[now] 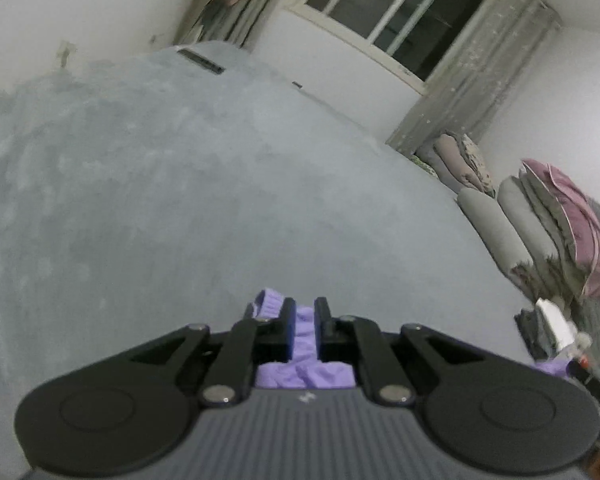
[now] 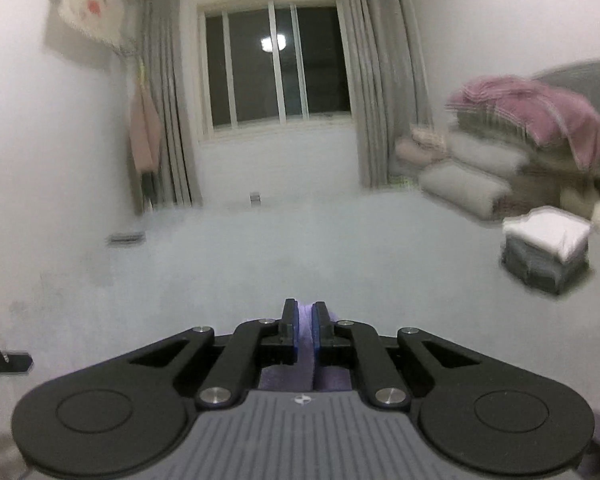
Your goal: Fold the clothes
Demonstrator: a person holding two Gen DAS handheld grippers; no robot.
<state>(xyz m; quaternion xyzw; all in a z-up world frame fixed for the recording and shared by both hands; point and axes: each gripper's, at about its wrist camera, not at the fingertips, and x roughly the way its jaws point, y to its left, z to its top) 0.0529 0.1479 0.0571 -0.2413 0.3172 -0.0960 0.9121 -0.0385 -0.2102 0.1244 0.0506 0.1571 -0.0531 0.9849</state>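
A lilac garment (image 1: 305, 332) is bunched between the blue pads of my left gripper (image 1: 303, 303), which is shut on it just above the grey bed cover (image 1: 180, 184). Its gathered edge pokes out to the left of the fingers. More of the lilac cloth (image 1: 552, 367) trails off to the right. In the right wrist view my right gripper (image 2: 305, 307) is shut on the same lilac garment (image 2: 306, 340), a thin fold of which shows between its pads. Most of the garment is hidden under both gripper bodies.
A stack of folded clothes, white on top of grey (image 2: 546, 250), sits on the bed to the right. Rolled grey quilts and a pink blanket (image 2: 532, 116) are piled by the far right wall. A window (image 2: 276, 68) with grey curtains faces me. A small dark object (image 2: 126, 237) lies far left.
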